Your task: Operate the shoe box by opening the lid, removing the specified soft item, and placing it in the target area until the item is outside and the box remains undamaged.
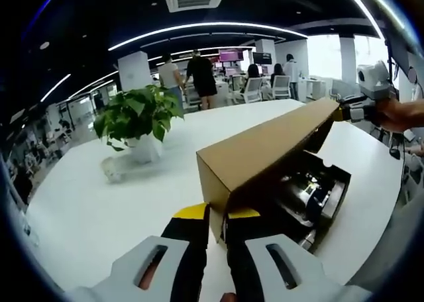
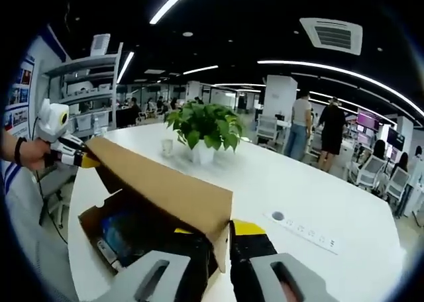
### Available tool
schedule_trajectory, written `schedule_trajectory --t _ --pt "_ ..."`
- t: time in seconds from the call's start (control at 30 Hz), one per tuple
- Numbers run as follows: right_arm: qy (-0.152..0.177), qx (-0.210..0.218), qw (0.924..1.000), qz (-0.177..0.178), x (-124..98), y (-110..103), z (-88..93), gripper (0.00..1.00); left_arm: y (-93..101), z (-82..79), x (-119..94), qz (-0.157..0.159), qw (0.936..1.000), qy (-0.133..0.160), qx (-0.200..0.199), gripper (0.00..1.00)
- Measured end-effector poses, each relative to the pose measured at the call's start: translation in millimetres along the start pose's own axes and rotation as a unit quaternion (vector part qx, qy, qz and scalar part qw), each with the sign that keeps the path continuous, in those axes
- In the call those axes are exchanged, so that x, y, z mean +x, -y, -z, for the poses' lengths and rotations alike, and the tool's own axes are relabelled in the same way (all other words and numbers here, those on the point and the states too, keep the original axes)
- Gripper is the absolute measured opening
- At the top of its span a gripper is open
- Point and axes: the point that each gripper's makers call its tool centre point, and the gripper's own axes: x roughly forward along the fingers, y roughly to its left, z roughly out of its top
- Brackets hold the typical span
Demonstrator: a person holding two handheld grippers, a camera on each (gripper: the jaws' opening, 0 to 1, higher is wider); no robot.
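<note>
The shoe box [image 1: 334, 183] lies on the white table [image 1: 86, 216] with its brown cardboard lid [image 1: 265, 150] raised and tilted. My left gripper [image 1: 217, 216] is shut on the lid's near corner, yellow tips either side of the edge. My right gripper [image 1: 339, 113] pinches the far end. In the right gripper view, the right gripper [image 2: 222, 232] is shut on the lid [image 2: 159, 179] and the left gripper [image 2: 89, 161] holds the other end. Under the lid the box [image 2: 89, 221] shows dark contents with blue and shiny parts; I cannot make out the soft item.
A potted plant [image 1: 139, 120] [image 2: 205, 130] in a white pot stands mid-table with a small cup [image 1: 111, 169] [image 2: 165, 146] beside it. A socket strip [image 2: 308, 232] is set into the tabletop. People and office chairs are far behind.
</note>
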Motion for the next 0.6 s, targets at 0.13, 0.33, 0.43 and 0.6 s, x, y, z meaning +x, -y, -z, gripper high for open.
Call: schedule_trajectory --t 0.13,0.33,0.43,0.6 --pt "0.0 -0.005 1.0 0.005 3 2 -1.6 0.05 -2.7 -2.1 3 -0.001 1.0 0.003 0.0 0.06" --pt "-0.002 -0.002 0.9999 0.012 9 7 -1.1 0.03 -5.4 -4.6 7 -0.004 1.0 0.008 -0.002 0.05" --pt "-0.009 0.0 0.9999 0.012 12 8 3.2 0.02 -6.5 -4.8 9 -0.004 0.9999 0.008 -0.003 0.05" --pt "-0.015 0.004 0.9998 0.014 18 10 7.9 0.01 -9.5 -2.7 15 -0.005 1.0 0.006 -0.004 0.05"
